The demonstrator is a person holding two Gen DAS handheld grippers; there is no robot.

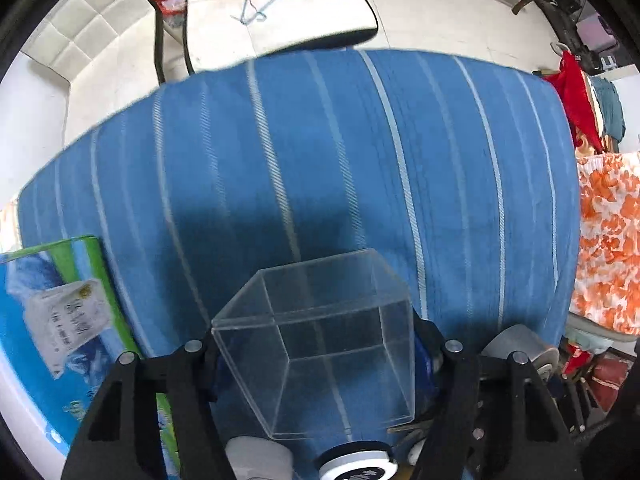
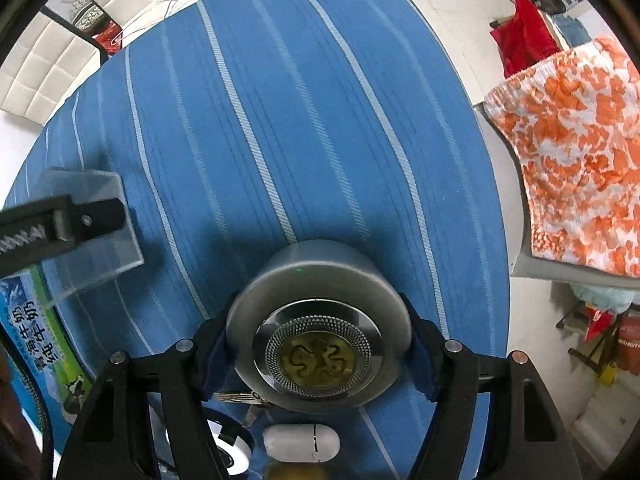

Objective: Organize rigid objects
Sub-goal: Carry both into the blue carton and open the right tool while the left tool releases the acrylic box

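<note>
A clear acrylic box (image 1: pixel 320 320) stands on the blue striped cloth (image 1: pixel 320 152). My left gripper (image 1: pixel 316 356) points down over it with a pad pressed on each side wall. The right wrist view shows the same box (image 2: pixel 116 248) at the left with a black finger (image 2: pixel 80 216) on it. A grey round tin (image 2: pixel 304 280) with a shiny patterned metal lid sits between the blue pads of my right gripper (image 2: pixel 318 346), which is shut on its sides. In the left wrist view the tin (image 1: pixel 516 340) shows at the lower right.
A blue-green milk carton (image 1: pixel 52 308) lies at the table's left edge. Close under the grippers are a white capsule-shaped case (image 2: pixel 300 442), keys (image 2: pixel 244 398) and a round black-and-white device (image 2: pixel 232 448). A chair with orange floral cloth (image 2: pixel 572 152) stands to the right.
</note>
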